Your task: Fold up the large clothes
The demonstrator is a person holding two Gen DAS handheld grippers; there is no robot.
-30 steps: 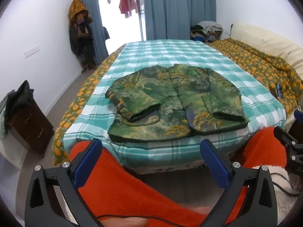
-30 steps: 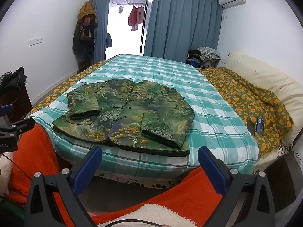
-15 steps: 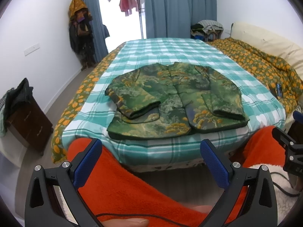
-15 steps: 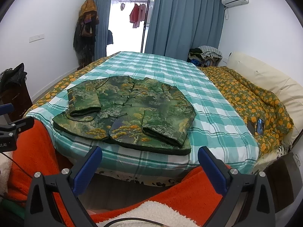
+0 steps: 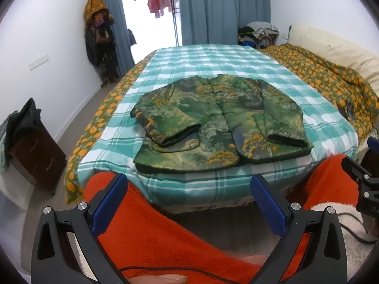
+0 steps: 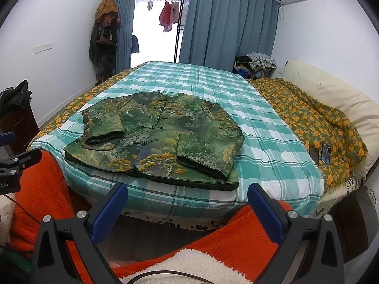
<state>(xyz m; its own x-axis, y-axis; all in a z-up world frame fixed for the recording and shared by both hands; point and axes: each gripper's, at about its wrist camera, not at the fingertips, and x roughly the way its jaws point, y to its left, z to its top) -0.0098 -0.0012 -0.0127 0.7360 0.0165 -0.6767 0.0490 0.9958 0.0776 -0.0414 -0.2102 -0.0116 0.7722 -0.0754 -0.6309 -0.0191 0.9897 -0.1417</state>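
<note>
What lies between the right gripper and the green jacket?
In the right wrist view, only checked blanket at the bed's edge separates the right gripper from the green jacket.

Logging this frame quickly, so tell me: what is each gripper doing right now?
Left gripper: open, holding nothing, short of the green jacket.
Right gripper: open, holding nothing, also short of the bed.

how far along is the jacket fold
Done: the jacket lies flat on the bed with both sleeves folded in over its front. In hand: nothing; left tongs and right tongs hang open, short of the bed. Left: folding the body.
</note>
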